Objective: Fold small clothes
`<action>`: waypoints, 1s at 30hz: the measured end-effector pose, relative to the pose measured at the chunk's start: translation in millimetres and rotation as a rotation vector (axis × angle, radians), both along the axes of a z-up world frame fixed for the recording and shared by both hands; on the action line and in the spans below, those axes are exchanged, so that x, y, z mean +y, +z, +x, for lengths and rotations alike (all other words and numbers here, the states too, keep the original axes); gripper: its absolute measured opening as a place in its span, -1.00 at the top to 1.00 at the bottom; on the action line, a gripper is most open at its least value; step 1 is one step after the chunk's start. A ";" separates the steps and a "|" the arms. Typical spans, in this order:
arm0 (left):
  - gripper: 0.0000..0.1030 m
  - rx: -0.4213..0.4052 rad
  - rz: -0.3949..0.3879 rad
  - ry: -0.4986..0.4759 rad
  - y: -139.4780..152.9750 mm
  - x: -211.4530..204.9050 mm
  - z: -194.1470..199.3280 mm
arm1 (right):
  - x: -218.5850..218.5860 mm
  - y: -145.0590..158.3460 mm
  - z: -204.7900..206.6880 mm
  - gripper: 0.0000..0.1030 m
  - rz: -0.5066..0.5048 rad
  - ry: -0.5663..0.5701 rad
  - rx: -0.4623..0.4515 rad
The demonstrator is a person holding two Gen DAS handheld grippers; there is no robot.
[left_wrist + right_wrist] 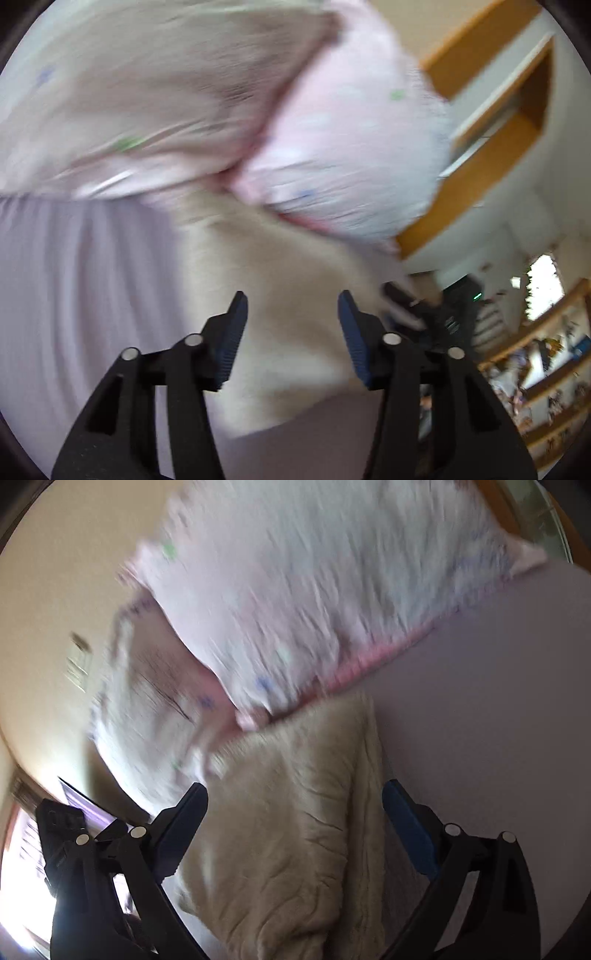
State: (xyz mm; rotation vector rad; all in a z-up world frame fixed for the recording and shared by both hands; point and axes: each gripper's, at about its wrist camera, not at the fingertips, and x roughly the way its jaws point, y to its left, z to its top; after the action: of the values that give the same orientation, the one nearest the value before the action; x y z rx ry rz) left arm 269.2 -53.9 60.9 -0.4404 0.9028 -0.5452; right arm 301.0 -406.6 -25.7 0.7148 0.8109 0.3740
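Observation:
A pale pink patterned garment (207,110) with a darker pink hem lies spread on the lavender surface (74,280), motion-blurred. It also shows in the right wrist view (314,602). A beige fuzzy cloth (280,295) lies in front of it, also seen in the right wrist view (295,830). My left gripper (291,310) is open and empty over the beige cloth. My right gripper (295,797) is open wide and empty, its fingers either side of the beige cloth. The other gripper's black body (436,314) shows at the left view's right.
Wooden shelving (491,122) stands on the wall to the right in the left wrist view, with lower shelves of small items (546,369). A cream wall (55,627) and a bright window (22,867) lie left in the right wrist view.

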 end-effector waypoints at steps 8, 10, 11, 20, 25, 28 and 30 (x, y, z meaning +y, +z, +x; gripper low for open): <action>-0.36 0.144 0.017 -0.042 -47.3 1.2 -6.0 | 0.3 -19.8 7.1 -0.37 0.019 0.026 0.057; -0.41 0.136 0.046 -0.052 -52.5 -7.8 -8.7 | 2.1 -22.4 8.6 -0.06 0.024 0.038 0.053; -0.41 0.133 0.050 -0.051 -54.0 -10.4 -11.2 | 2.2 -25.2 9.7 0.07 0.066 0.063 0.049; 0.32 -0.034 0.066 -0.074 -26.7 38.7 -43.4 | 63.4 -7.1 -5.5 0.40 0.084 0.333 -0.091; 0.28 -0.092 0.232 -0.007 -27.3 85.6 -85.0 | 95.5 1.4 -13.3 0.02 -0.137 0.307 -0.051; 0.25 -0.160 0.241 0.050 -13.8 106.0 -111.8 | 71.2 22.2 -45.4 -0.12 -0.032 0.239 -0.125; 0.06 -0.211 0.200 0.048 -1.3 111.8 -127.3 | 62.9 32.5 -76.8 -0.12 0.029 0.262 -0.155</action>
State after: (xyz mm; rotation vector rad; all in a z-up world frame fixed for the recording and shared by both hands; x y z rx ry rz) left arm 141.9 57.9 59.6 -0.2180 0.7339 -0.4434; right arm 224.2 -343.6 6.9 0.5987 0.7545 0.6704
